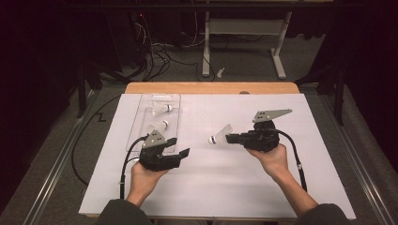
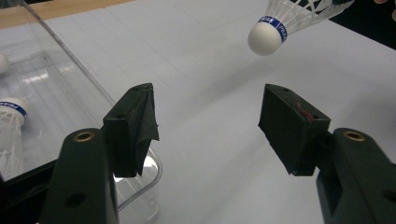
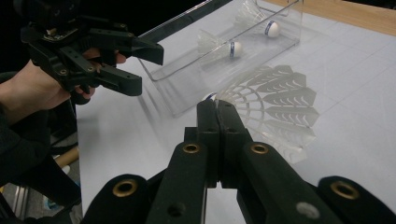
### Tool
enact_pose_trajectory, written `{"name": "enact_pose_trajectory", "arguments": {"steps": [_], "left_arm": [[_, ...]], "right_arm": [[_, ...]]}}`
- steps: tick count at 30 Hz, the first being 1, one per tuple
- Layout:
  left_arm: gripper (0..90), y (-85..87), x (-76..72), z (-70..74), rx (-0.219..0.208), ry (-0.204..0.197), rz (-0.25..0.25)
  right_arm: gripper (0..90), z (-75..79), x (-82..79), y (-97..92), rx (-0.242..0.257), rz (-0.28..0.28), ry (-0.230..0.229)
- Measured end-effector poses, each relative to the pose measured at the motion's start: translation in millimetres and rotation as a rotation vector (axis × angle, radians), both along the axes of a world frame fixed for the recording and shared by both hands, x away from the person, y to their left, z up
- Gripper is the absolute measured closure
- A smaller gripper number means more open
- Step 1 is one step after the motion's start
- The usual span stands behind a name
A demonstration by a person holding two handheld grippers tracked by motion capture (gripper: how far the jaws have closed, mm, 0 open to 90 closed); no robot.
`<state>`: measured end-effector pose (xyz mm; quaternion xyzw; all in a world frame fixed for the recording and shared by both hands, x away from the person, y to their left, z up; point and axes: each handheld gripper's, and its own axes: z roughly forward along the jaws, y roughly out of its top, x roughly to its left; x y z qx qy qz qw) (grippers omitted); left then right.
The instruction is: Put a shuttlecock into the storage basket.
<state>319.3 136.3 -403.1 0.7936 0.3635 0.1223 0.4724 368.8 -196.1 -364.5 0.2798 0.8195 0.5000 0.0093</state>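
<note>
My right gripper [image 1: 228,138] is shut on the feather skirt of a white shuttlecock [image 1: 219,135] and holds it above the white table, its blue-banded cork pointing left. In the right gripper view the jaws [image 3: 217,108] are pressed together on the feathers [image 3: 280,102]. My left gripper [image 1: 180,146] is open with nothing between its fingers, a little left of that shuttlecock. In the left gripper view the jaws [image 2: 212,126] stand wide apart, with the held shuttlecock [image 2: 273,28] hanging beyond them at the upper right. The right gripper view shows the left gripper [image 3: 149,70] at the upper left.
A clear plastic tray [image 1: 141,117] lies at the back left of the table with two more shuttlecocks [image 1: 165,108] [image 1: 162,125] in it; its near corner [image 2: 149,182] is right beside my left jaw. A wooden table edge [image 1: 211,87] runs along the back.
</note>
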Motion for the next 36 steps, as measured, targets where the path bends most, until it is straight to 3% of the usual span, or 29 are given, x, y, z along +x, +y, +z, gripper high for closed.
{"name": "enact_pose_trajectory", "arguments": {"steps": [36], "left_arm": [[36.6, -34.0, 12.1, 1.0, 0.02, 0.015, -0.095]], "right_arm": [[90.0, 8.3, -4.3, 25.0, 0.004, 0.078, -0.005]]}}
